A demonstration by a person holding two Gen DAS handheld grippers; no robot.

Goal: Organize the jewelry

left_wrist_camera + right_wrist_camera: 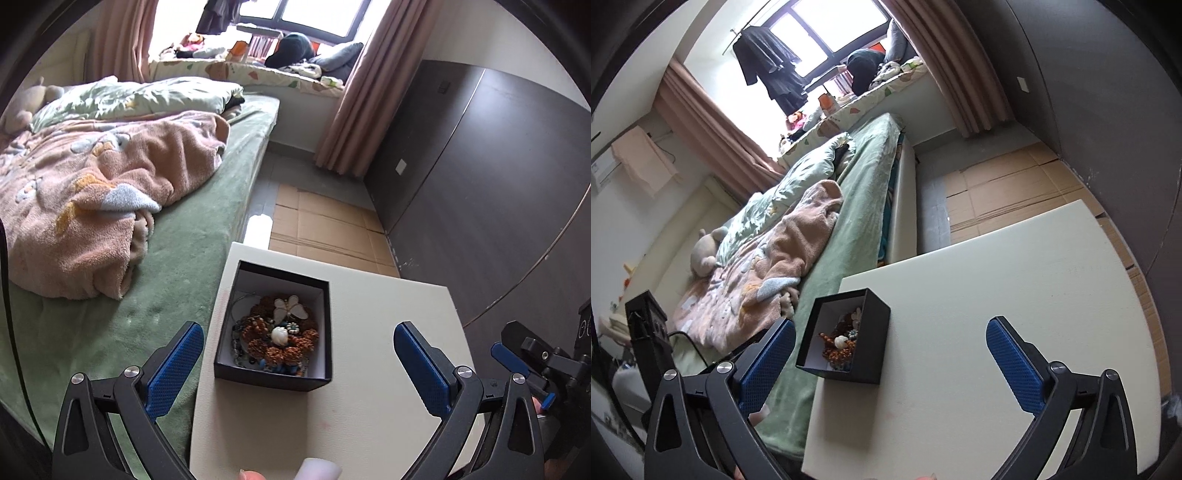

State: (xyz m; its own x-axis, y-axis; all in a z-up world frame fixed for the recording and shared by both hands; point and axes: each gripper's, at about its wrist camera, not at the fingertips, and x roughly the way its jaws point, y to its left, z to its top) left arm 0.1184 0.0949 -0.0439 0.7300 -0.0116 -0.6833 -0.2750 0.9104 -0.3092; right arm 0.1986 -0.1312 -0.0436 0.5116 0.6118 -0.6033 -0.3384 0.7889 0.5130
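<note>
A black open box [272, 380] with a white inside stands on a cream table [388, 350]. It holds a heap of jewelry [280, 336]: brown bead strands, a white flower brooch, a white shell piece, blue beads. My left gripper [299, 369] is open and empty, its blue fingers either side of the box, a little nearer than it. In the right wrist view the box [871, 339] sits at the table's [997, 295] left side, with jewelry [840, 345] inside. My right gripper [891, 365] is open and empty, to the right of the box. It also shows in the left wrist view [524, 362].
A bed [177, 266] with a green sheet and a pink blanket [103, 192] lies left of the table. Flattened cardboard [325, 225] covers the floor beyond. A dark wardrobe [480, 184] stands on the right. A cluttered window seat [258, 66] is at the back.
</note>
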